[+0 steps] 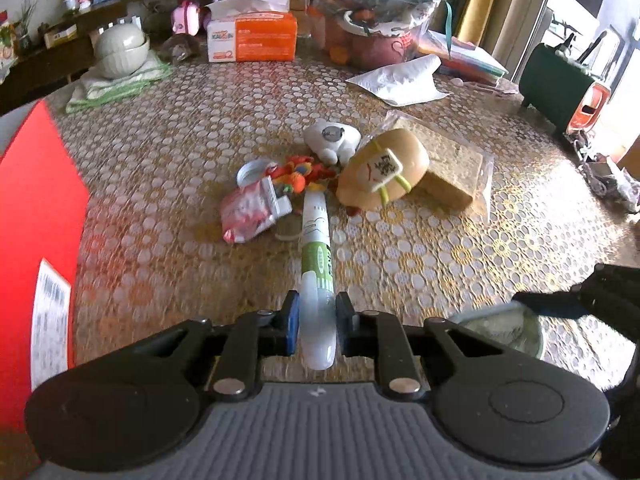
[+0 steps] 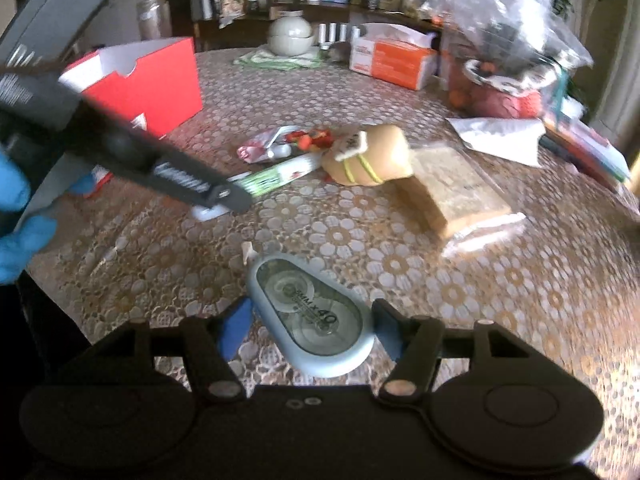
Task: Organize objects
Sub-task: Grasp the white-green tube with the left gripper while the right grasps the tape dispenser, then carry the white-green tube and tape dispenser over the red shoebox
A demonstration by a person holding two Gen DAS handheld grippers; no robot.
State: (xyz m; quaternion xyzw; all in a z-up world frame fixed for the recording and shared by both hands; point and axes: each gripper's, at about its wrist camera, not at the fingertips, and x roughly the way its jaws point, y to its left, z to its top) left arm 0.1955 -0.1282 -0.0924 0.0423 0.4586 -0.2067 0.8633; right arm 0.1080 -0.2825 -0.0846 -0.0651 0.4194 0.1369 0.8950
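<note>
Left gripper (image 1: 317,322) clamps a white-and-green plastic marker pen (image 1: 316,256) by its tail; right gripper (image 2: 310,326) pinches a pale-blue oval correction-tape dispenser (image 2: 310,314), both above the lace-patterned tablecloth (image 1: 440,248). Best carried level toward the open red cardboard box (image 2: 160,80), releasing only inside.

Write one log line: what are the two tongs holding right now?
left tongs: shut on white-green tube | right tongs: shut on correction tape | red box: open, on table

The left tongs (image 1: 317,320) clamp a white-and-green tube (image 1: 316,264) above the patterned worktop (image 1: 160,168), beside a red box (image 1: 36,200).
</note>
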